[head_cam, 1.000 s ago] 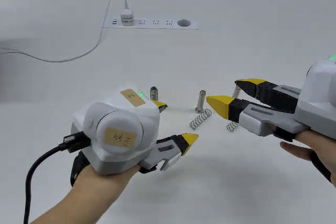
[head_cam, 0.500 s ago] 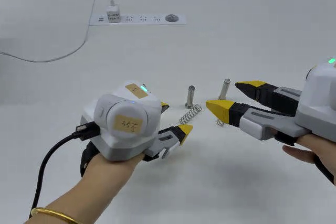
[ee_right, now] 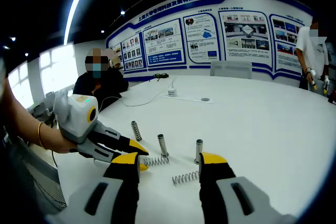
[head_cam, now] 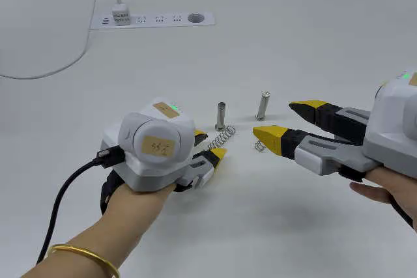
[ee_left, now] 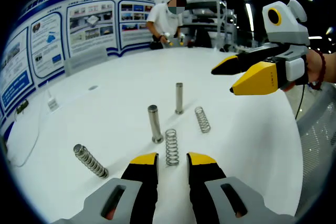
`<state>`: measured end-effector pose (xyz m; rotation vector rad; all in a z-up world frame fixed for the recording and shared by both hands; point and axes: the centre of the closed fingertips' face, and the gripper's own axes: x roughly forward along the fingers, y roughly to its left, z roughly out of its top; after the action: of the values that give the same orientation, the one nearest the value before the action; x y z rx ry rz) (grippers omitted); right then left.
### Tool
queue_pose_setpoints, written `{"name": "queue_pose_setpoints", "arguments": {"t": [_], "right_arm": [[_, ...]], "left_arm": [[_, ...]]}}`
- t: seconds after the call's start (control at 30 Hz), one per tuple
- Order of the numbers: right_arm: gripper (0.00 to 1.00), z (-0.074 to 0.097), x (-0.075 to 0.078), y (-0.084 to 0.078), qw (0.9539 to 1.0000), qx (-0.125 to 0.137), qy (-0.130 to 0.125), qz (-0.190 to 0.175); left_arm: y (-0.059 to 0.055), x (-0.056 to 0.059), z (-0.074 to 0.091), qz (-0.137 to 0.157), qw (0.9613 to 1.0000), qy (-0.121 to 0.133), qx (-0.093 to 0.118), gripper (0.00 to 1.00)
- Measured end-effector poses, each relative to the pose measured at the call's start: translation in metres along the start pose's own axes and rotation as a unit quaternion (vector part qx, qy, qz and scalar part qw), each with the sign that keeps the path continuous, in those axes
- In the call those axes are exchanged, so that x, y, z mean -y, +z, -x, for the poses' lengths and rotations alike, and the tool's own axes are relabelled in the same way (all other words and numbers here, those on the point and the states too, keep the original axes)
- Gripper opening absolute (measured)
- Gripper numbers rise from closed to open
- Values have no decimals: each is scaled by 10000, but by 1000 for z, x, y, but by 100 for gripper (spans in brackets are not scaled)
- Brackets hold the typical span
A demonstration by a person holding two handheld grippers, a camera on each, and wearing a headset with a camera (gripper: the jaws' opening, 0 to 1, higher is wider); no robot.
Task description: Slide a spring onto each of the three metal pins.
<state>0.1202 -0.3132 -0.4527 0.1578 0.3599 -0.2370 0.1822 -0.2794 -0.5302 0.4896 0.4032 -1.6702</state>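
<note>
Jaws parted and empty, the left gripper [ee_left: 172, 159] was aimed at the loose spring [ee_left: 171, 144] lying just beside the bare pin [ee_left: 154, 123] (presumably to pinch it), the right gripper [ee_right: 170, 159] hovering released near that pin.

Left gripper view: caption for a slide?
Open left gripper lined up on a loose spring lying before a bare pin.

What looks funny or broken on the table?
Nothing looks broken. The left spring and right spring lie flat on the table, beside bare pins standing upright.
</note>
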Motion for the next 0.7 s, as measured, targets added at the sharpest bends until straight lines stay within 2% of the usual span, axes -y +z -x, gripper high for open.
{"name": "queue_pose_setpoints", "arguments": {"t": [0.47, 0.7], "right_arm": [[47, 1, 1, -4, 10000, -58, -4, -58], [46, 0, 2, -6, 9999, -72, -16, -94]], "left_arm": [[-6, 0, -7, 14, 9999, -51, -143, 15], [-7, 1, -6, 14, 9999, -51, -138, 12]]}}
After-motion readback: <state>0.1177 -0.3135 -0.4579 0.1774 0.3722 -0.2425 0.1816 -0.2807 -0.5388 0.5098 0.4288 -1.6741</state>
